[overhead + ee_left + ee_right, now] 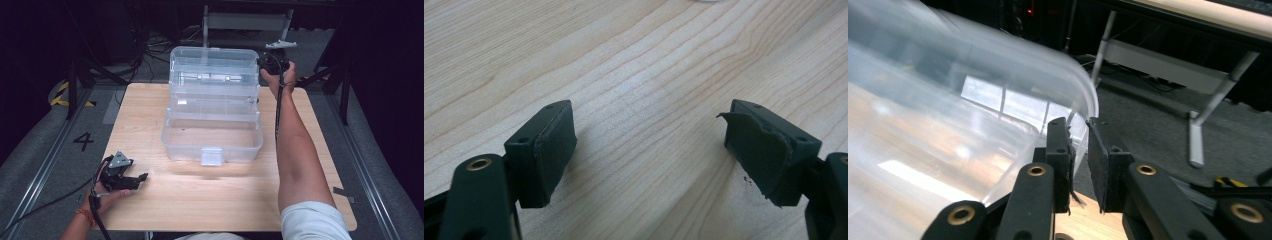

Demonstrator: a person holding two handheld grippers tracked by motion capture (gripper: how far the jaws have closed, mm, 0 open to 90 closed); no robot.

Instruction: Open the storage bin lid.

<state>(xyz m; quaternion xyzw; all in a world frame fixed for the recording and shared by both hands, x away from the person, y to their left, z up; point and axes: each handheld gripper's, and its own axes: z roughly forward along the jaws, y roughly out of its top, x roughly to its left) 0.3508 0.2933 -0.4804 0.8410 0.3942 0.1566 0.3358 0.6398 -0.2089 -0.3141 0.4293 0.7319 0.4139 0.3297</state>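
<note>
Clear plastic tiered box open; right tongs pinch lid edge, left tongs spread.

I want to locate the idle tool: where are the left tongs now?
In the high view, the left tongs sit at the table's near-left corner, open, in front of and to the left of the clear plastic box.

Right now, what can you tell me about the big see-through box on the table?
The clear plastic box sits at the far middle of the wooden table. It is open: its trays step up and back like stairs, and the lid stands at the rear. A small latch tab hangs at the front. The bottom bin looks empty. The right gripper has its jaws nearly closed on the lid's curved edge at the far right corner. The left gripper rests apart on the table, open.
</note>
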